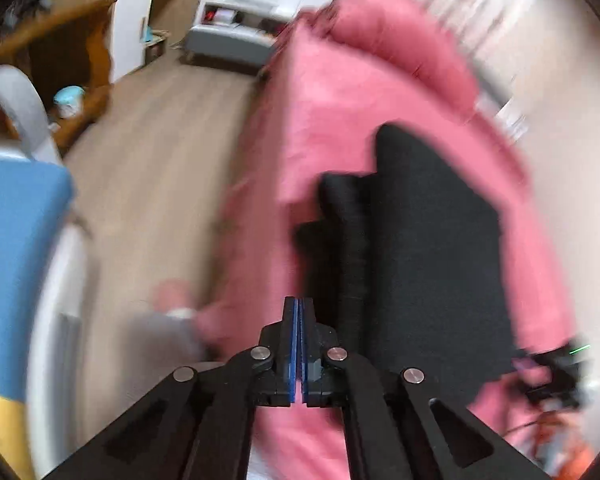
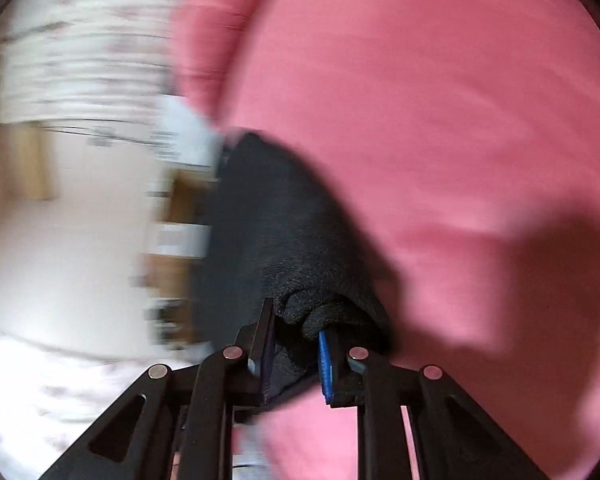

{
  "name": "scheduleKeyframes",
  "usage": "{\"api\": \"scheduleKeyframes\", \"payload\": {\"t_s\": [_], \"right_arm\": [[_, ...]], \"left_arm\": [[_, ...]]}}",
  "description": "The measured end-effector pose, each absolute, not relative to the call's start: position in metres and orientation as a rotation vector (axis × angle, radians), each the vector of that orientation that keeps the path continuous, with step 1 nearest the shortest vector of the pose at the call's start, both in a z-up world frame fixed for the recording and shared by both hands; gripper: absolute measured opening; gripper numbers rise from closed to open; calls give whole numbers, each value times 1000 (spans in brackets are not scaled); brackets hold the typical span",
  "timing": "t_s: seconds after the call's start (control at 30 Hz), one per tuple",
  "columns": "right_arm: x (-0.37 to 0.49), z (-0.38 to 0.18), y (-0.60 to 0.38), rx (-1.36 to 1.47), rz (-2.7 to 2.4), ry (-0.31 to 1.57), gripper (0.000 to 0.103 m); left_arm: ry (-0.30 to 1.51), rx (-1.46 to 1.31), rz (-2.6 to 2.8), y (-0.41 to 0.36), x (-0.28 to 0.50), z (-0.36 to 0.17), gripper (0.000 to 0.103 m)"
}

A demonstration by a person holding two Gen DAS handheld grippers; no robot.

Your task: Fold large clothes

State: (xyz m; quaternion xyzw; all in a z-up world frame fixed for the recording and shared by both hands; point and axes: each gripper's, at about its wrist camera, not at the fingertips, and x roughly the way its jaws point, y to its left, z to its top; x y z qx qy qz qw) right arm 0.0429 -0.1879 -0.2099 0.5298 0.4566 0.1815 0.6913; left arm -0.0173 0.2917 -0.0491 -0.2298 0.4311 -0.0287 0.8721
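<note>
The black garment (image 1: 428, 240) lies on the pink blanket (image 1: 332, 100), at one o'clock from the left gripper (image 1: 299, 308); its fingers are pressed together, apparently empty; the right gripper (image 2: 296, 344) pinches a bunched black edge, probably for folding it over.

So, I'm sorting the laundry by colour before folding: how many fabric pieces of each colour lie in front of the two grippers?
Black: 1, the black garment, a bunched edge of it pinched in the right gripper.
Pink: 1, the pink cover spread beneath it.
Total: 2.
The left gripper is shut with nothing visible between its fingers.
</note>
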Motion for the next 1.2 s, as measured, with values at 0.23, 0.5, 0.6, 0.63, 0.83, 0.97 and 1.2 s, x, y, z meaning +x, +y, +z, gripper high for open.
{"api": "scheduleKeyframes", "payload": {"t_s": [0.23,0.5,0.6,0.63,0.83,0.97,1.2], "right_arm": [[47,-204,-188,1233,419,1005,28],[38,-136,-180,762,376,1012,35],[39,-110,-194,691,376,909,42],[46,-105,-196,677,377,892,43],[100,-94,-184,576,354,884,55],[121,-105,-179,564,409,924,58],[161,-133,-163,567,481,1025,58]], "left_arm": [[853,-115,-143,196,-18,-25,89],[955,-88,-35,213,5,-60,70],[879,-330,-11,257,4,-44,75],[881,-395,-23,268,8,-43,79],[979,-391,-74,257,36,-55,100],[1073,-306,-69,249,57,-70,101],[1124,-395,-158,264,73,-92,103]]}}
